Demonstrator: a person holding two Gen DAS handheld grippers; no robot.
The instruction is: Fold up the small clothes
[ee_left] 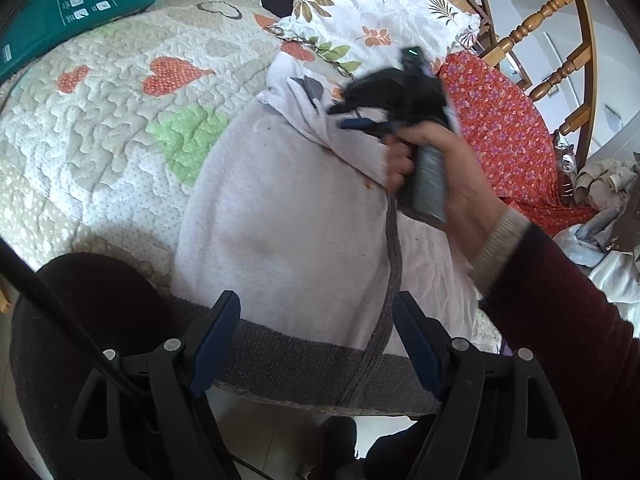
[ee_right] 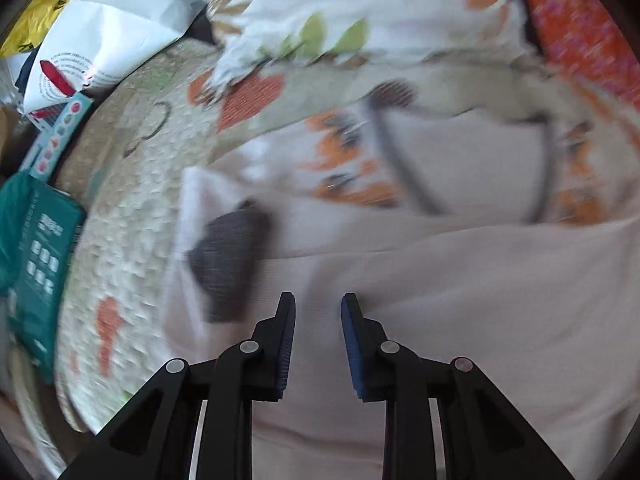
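Note:
A pale pink garment (ee_left: 288, 208) with a grey hem band (ee_left: 280, 356) and a grey seam lies on the heart-patterned quilt (ee_left: 120, 128). My left gripper (ee_left: 316, 320) stands open at the near edge, its fingers on either side of the hem where the seam meets it. A hand (ee_left: 452, 168) holds my right gripper (ee_left: 352, 122) over the garment's far end. In the right wrist view the right gripper (ee_right: 318, 308) has a gap between its pads and nothing in it, hovering over the pink cloth (ee_right: 440, 280) beside a grey cuff (ee_right: 228, 256). That view is blurred.
A green package (ee_left: 72, 8) lies at the quilt's far left. A floral pillow (ee_left: 372, 12) and a red flowered cloth (ee_left: 504, 120) sit behind the garment. A wooden chair (ee_left: 540, 28) and a heap of clothes (ee_left: 608, 208) stand to the right. A white bag (ee_right: 112, 36) lies far left.

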